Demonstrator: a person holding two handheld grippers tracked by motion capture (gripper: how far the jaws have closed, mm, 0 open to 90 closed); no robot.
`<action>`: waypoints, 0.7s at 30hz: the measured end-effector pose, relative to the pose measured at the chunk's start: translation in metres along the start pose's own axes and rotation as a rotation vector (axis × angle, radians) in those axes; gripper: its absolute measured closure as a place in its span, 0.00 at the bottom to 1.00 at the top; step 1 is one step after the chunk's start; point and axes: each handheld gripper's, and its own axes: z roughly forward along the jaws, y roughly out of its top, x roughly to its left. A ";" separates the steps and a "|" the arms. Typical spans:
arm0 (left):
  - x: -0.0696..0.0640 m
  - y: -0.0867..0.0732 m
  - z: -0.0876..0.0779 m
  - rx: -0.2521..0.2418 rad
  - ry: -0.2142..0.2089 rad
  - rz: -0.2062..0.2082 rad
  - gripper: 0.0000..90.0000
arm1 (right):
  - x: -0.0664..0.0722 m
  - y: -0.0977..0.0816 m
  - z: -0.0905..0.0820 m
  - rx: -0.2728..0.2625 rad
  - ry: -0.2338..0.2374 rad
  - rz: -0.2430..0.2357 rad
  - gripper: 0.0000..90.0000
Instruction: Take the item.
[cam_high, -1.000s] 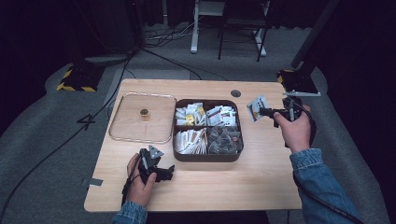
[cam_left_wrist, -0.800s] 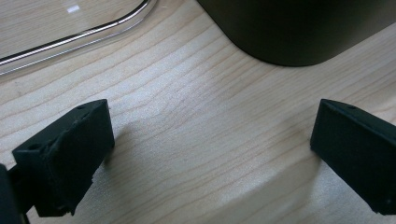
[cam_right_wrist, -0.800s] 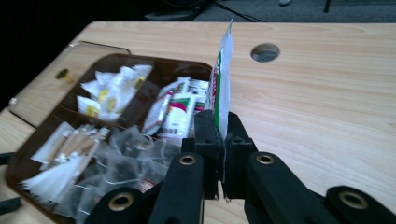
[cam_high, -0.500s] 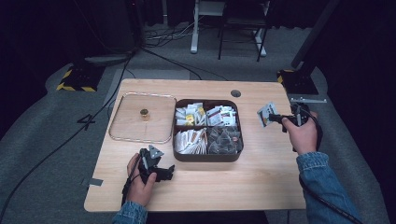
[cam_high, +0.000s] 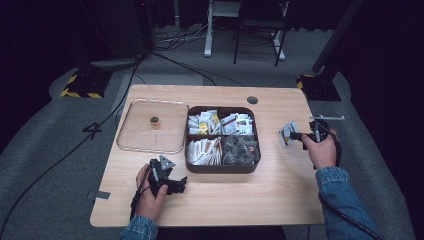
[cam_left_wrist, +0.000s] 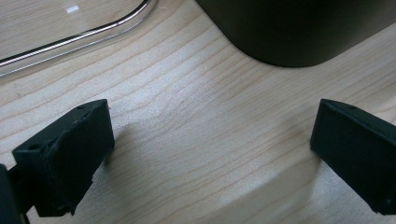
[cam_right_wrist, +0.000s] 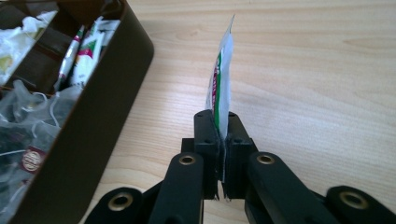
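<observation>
Right hand-held gripper (cam_high: 294, 135), clamped on tea sachet (cam_right_wrist: 219, 88), now farther right of compartment box (cam_high: 222, 167), over bare desk (cam_high: 280, 195): likely set-down next. Left hand-held gripper (cam_left_wrist: 210, 140) spread wide, holding nothing, unmoved.

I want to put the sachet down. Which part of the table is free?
Bare wood lies right of the brown box, under the right gripper holding the sachet, and along the near edge. The clear lid crowds the left.

floor (cam_high: 45, 150): grey carpet | table (cam_high: 280, 200): light wood | surroundings: dark
</observation>
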 end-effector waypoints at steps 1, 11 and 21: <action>0.000 0.000 0.000 0.000 0.000 0.000 0.00 | -0.001 -0.001 0.001 0.005 -0.002 0.003 0.97; 0.000 0.000 0.000 0.000 0.000 0.000 0.00 | -0.006 -0.011 0.006 0.052 -0.012 0.025 0.96; 0.000 0.000 0.000 0.000 0.000 0.000 0.00 | -0.014 -0.017 0.012 0.034 -0.034 0.035 0.69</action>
